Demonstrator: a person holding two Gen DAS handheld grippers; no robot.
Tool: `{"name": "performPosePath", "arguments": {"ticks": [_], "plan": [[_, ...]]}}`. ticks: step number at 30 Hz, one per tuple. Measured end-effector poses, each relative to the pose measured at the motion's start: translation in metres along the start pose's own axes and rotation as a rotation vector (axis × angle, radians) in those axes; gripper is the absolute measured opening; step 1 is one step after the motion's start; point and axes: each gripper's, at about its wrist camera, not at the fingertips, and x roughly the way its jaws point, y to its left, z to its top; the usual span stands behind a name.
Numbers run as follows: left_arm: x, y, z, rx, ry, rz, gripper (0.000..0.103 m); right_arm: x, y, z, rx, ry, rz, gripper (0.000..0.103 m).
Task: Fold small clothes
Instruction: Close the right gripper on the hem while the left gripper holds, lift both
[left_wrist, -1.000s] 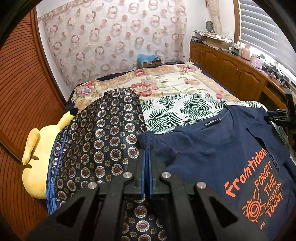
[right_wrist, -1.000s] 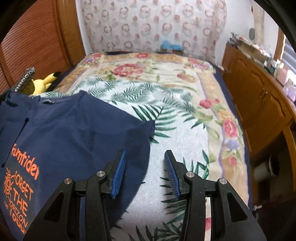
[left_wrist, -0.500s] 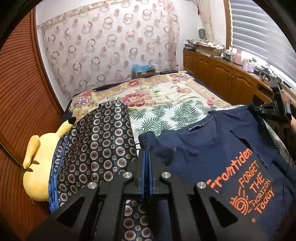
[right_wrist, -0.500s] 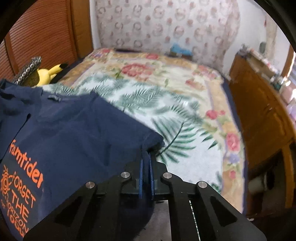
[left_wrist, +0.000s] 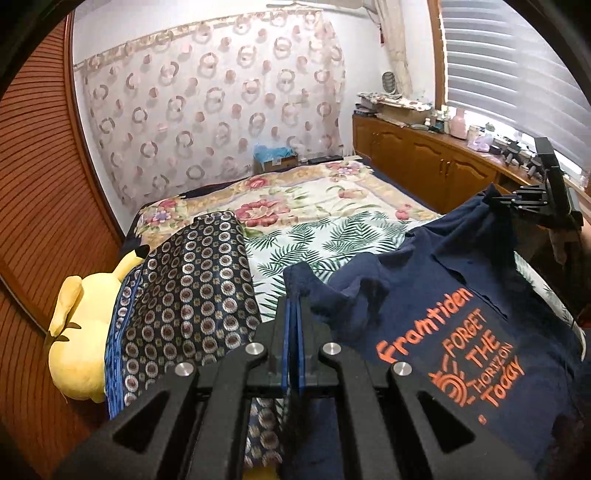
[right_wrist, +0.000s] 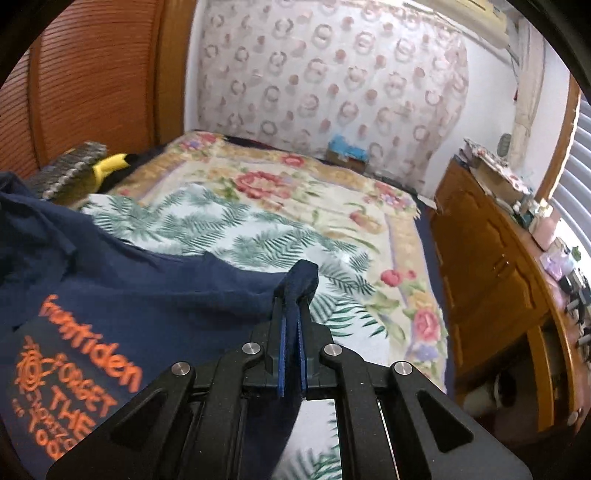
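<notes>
A navy T-shirt (left_wrist: 436, 295) with orange lettering hangs between my two grippers above the bed. My left gripper (left_wrist: 293, 310) is shut on one shoulder corner of the shirt, which bunches just past the blue pads. My right gripper (right_wrist: 291, 306) is shut on the other shoulder corner, with a fold of navy cloth poking out above its tips. In the left wrist view the right gripper (left_wrist: 517, 201) shows at the far right, holding its corner high. The T-shirt (right_wrist: 110, 295) sags in the middle, print side up.
The bed's floral and palm-leaf cover (left_wrist: 321, 229) lies under the shirt. A dark patterned cloth (left_wrist: 192, 295) and a yellow plush toy (left_wrist: 77, 332) lie at the bed's left. A wooden cabinet (right_wrist: 491, 266) with clutter runs along the right; a slatted wooden wall (left_wrist: 37, 184) is at left.
The right gripper's jaws went from open around the shirt corner to shut on it, then rose with it. The left gripper lifted its corner too, so the shirt has come up off the bed.
</notes>
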Motion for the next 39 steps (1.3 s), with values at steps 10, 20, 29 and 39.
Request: {"name": "performPosePath", "arguments": {"ticks": [10,20,29,39], "plan": [[-0.063,-0.020,-0.063,-0.049,-0.072,-0.048,0.001,-0.087,0.039,-0.047,0.004,-0.072,0.069,0.002],[-0.100,-0.027,-0.132,-0.147,-0.082,-0.083,0.001,-0.154,0.039,-0.136,0.124,-0.083,0.113,0.002],[-0.144,-0.037,-0.146,-0.103,-0.078,-0.055,0.001,-0.188,0.048,-0.169,0.102,-0.043,0.118,0.002],[-0.142,-0.018,-0.177,-0.159,0.006,-0.019,0.005,-0.203,0.055,-0.194,0.079,0.001,0.130,0.003]]}}
